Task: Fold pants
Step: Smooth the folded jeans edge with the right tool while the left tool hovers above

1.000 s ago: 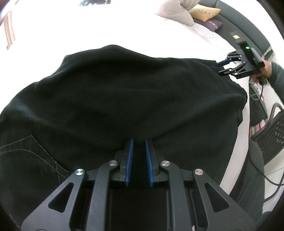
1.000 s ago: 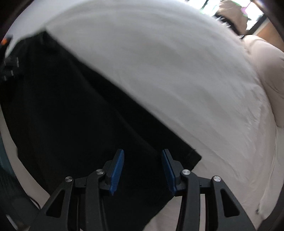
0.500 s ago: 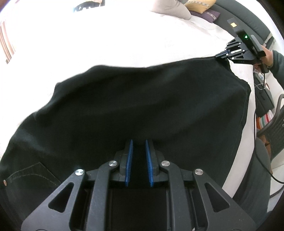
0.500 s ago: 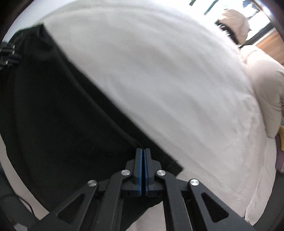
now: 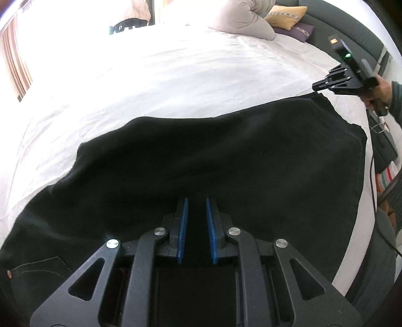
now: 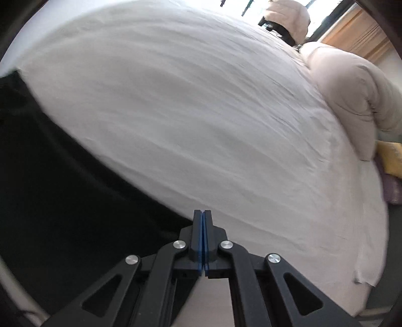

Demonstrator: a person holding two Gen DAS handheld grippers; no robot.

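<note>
Black pants [image 5: 213,156] lie spread across the white bed sheet [image 5: 150,75]. My left gripper [image 5: 197,203] is shut on thick folds of the pants, its blue pads held a little apart by the cloth. My right gripper [image 6: 203,213] is shut, pads together, at the pants' [image 6: 62,188] far corner; in the left wrist view the right gripper [image 5: 317,86] pinches that corner and holds it taut just above the sheet. A pocket seam with a rivet [image 5: 8,273] shows at the lower left.
A beige duvet [image 5: 243,17] is bunched at the head of the bed, with a yellow pillow [image 5: 284,15] and a purple pillow [image 5: 296,30] beside it. The bed's edge runs along the right [image 5: 361,221], with cables and a chair beyond it.
My right gripper closed on the pants' corner and pulled it away to the right. The pants' far edge has drawn back towards me, baring more white sheet. My left gripper kept its hold.
</note>
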